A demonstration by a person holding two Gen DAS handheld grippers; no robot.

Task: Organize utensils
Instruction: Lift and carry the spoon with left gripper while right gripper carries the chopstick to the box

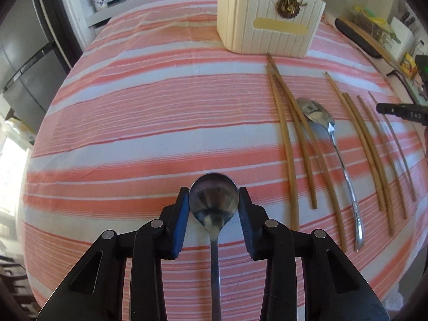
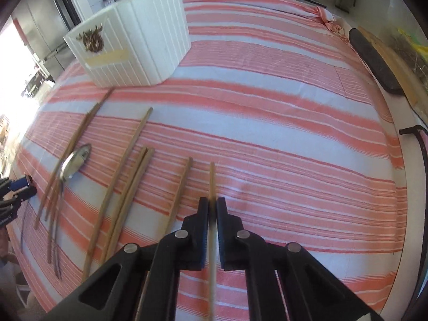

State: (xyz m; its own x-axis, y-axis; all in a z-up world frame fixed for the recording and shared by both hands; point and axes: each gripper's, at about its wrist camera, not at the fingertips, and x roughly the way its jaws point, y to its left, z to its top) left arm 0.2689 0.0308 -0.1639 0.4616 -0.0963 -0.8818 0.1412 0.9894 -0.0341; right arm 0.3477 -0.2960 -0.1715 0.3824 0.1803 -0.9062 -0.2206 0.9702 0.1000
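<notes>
We have the left gripper (image 1: pixel 214 208) clamped on a spoon (image 1: pixel 214 200), bowl forward, handle running back between the fingers. Our right gripper (image 2: pixel 212 208) is pinched tight on one chopstick (image 2: pixel 212 182), lying along the fingers. The white box (image 1: pixel 267 26) sits ahead of both, right of the left gripper and left of the right, neither clearly nearer.

A pink-and-white striped tablecloth (image 1: pixel 149 123) covers the table, a grey refrigerator (image 1: pixel 24 61) stands beyond its left edge, and a dark oblong board (image 2: pixel 374 61) lies along its right side.
</notes>
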